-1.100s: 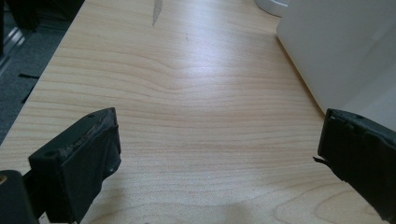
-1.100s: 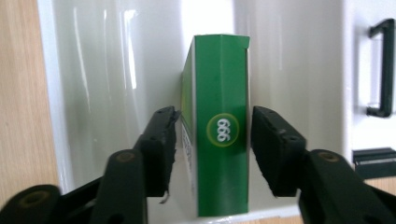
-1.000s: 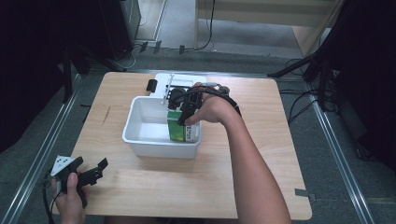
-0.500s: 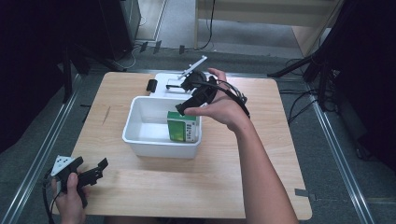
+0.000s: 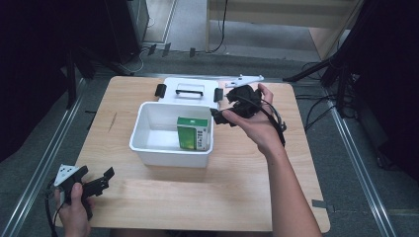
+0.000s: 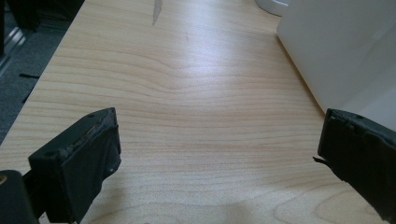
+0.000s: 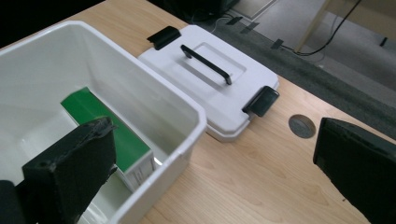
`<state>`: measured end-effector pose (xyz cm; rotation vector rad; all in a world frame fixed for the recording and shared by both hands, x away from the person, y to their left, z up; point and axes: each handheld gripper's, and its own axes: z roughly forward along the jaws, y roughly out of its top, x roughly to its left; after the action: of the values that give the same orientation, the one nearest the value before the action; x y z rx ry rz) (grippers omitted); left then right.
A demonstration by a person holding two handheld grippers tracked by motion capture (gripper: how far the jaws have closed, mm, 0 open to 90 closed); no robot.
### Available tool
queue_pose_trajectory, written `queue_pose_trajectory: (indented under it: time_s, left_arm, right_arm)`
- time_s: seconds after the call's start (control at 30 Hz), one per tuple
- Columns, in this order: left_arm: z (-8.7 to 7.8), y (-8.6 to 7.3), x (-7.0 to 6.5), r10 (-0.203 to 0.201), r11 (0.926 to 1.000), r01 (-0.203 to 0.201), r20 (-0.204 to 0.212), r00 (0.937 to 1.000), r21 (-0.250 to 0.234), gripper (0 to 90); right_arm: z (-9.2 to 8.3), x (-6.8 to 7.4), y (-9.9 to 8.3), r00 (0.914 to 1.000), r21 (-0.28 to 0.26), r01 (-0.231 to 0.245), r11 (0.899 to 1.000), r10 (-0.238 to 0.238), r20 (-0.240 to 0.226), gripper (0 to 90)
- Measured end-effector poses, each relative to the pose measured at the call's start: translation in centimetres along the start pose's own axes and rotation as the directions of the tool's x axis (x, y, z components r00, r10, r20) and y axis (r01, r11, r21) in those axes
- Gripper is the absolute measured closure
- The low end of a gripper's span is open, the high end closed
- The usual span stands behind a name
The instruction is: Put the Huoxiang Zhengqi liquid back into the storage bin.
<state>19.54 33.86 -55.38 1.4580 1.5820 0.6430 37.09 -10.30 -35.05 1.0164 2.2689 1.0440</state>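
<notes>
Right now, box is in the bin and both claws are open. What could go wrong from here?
1. The right claw hangs open right at the bin rim; a careless move could bump and shift the bin.
2. The green box stands on end against the bin's right wall, so a knock might tip it.
3. The lid lies touching the bin's far side; lifting it by its handle could drag the bin.

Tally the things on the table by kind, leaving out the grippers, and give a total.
White bin: 1
White lid with black handle and clips: 1
Green box, inside the bin: 1
Total: 3
</notes>
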Motion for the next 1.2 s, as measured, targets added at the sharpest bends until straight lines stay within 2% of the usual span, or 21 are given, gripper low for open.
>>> queue_pose_trajectory:
  time_s: [0.2,0.3,0.4,0.53,0.67,0.97,1.0,1.1,1.2]
  left_arm:
    - [0.0,0.0,0.0,-0.001,1.0000,0.001,-0.001,1.0000,0.000,0.0]
    - [0.0,0.0,0.0,-0.002,1.0000,0.002,-0.001,1.0000,0.000,0.0]
    - [0.0,0.0,0.0,-0.002,1.0000,0.002,-0.001,1.0000,0.000,0.0]
    - [0.0,0.0,0.0,0.000,1.0000,0.000,-0.005,1.0000,0.000,0.0]
    - [0.0,0.0,0.0,-0.001,1.0000,0.001,-0.005,1.0000,0.001,0.0]
    - [0.0,0.0,0.0,0.003,1.0000,-0.003,-0.002,1.0000,0.000,0.0]
    - [0.0,0.0,0.0,0.003,1.0000,-0.003,-0.002,1.0000,0.000,0.0]
    - [0.0,0.0,0.0,0.004,1.0000,-0.004,-0.002,1.0000,-0.001,0.0]
    - [0.0,0.0,-0.1,0.007,1.0000,-0.007,-0.001,1.0000,0.000,0.0]
  right_arm:
    - [-1.0,-1.2,-2.8,0.9985,-0.076,-0.036,0.996,0.039,0.038,0.0]
    - [-1.5,-1.8,-4.3,0.9968,-0.095,-0.058,0.994,0.063,0.049,0.0]
    - [-1.6,-2.3,-5.7,0.9947,-0.090,-0.069,0.994,0.076,0.069,0.0]
    - [-2.0,-3.1,-7.9,0.9891,-0.104,-0.110,0.988,0.119,0.087,0.0]
    - [-2.2,-3.8,-10.0,0.9849,-0.110,-0.118,0.987,0.131,0.113,0.0]
    - [-2.8,-4.9,-14.5,0.9756,-0.119,-0.162,0.980,0.177,0.130,0.0]
    - [-2.8,-4.9,-14.5,0.9756,-0.119,-0.162,0.980,0.177,0.130,0.0]
    - [-3.0,-5.2,-16.3,0.9716,-0.128,-0.176,0.976,0.193,0.137,0.0]
    - [-3.1,-5.3,-17.2,0.9702,-0.130,-0.185,0.974,0.202,0.134,0.0]
